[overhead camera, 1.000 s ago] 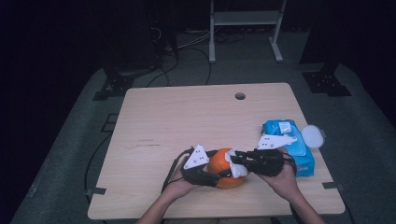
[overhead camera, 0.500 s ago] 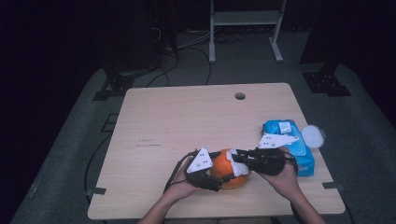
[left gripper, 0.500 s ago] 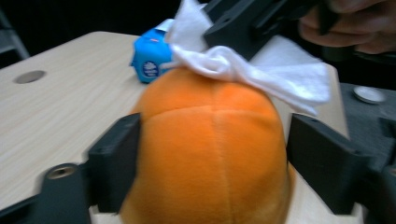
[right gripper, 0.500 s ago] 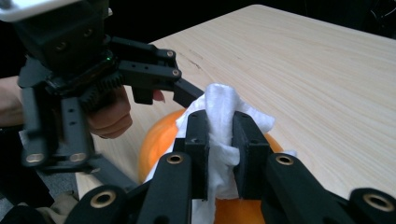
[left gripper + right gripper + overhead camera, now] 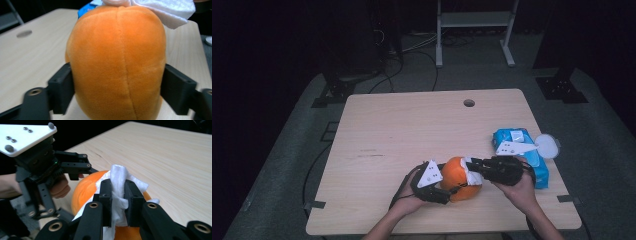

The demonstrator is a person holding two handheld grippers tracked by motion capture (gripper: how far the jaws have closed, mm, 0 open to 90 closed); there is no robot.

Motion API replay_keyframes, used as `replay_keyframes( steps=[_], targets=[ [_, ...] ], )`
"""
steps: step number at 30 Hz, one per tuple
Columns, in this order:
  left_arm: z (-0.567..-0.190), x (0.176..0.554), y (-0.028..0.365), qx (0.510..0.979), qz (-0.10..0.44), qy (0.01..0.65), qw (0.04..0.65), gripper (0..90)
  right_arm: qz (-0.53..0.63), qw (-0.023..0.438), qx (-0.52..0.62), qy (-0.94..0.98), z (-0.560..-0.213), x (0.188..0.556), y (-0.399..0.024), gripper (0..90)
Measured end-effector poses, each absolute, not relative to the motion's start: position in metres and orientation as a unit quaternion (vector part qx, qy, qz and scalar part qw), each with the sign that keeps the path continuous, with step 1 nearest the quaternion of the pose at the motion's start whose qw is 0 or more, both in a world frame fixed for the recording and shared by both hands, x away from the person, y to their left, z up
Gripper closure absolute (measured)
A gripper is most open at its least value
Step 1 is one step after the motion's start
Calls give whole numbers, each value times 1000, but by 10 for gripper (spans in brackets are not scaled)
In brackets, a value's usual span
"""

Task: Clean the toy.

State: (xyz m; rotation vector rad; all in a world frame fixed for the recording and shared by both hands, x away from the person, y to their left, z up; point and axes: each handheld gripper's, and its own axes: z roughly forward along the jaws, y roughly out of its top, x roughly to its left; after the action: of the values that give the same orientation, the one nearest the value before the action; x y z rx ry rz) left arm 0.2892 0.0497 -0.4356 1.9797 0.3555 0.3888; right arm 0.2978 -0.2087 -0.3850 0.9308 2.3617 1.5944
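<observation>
The round orange plush toy (image 5: 458,176) sits on the light wooden tabletop (image 5: 412,130), near the front edge and a little right of the middle, between the two hands.

On the left, the left tongs (image 5: 441,192) hold the toy by its two sides: in the left gripper view its black jaws press on the plush at left and right. These jaws have just been opening and then closing again, with the toy between them, so I judge that the person is adjusting the hold to keep the toy steady. Compared with a second ago the toy and both hands are almost in the same place.

In the middle, the white crumpled wipe (image 5: 119,187) lies on the top of the toy. The right tongs (image 5: 117,202) are closed on this wipe and press it onto the plush. The wiping of the toy looks to be under way.

At the right, the blue soft pack of wipes (image 5: 527,150) lies just beside the right hand, close to the right edge, with a white round lid (image 5: 548,146) next to it.

The far half and the left part of the tabletop are free, so there is room to turn the toy; toward the front edge there is little room.
</observation>
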Motion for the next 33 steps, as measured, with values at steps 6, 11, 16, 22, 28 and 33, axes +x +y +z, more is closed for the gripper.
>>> replay_keyframes(
  steps=[6,11,16,22,28,33],
  targets=[
    [-426,292,64,838,145,120,512,244,526,76,300,792,-383,296,-206,771],
    [-434,292,62,832,131,130,523,227,514,67,317,794,-396,305,-210,770],
    [-437,289,58,834,135,120,521,223,521,81,300,795,-385,294,-201,771],
    [-441,288,58,832,136,127,523,223,525,81,285,798,-382,293,-197,771],
    [-444,292,60,827,128,144,528,222,503,84,328,795,-401,306,-217,771],
    [-445,293,60,827,131,156,524,208,505,90,308,801,-392,297,-206,772]
  ],
)
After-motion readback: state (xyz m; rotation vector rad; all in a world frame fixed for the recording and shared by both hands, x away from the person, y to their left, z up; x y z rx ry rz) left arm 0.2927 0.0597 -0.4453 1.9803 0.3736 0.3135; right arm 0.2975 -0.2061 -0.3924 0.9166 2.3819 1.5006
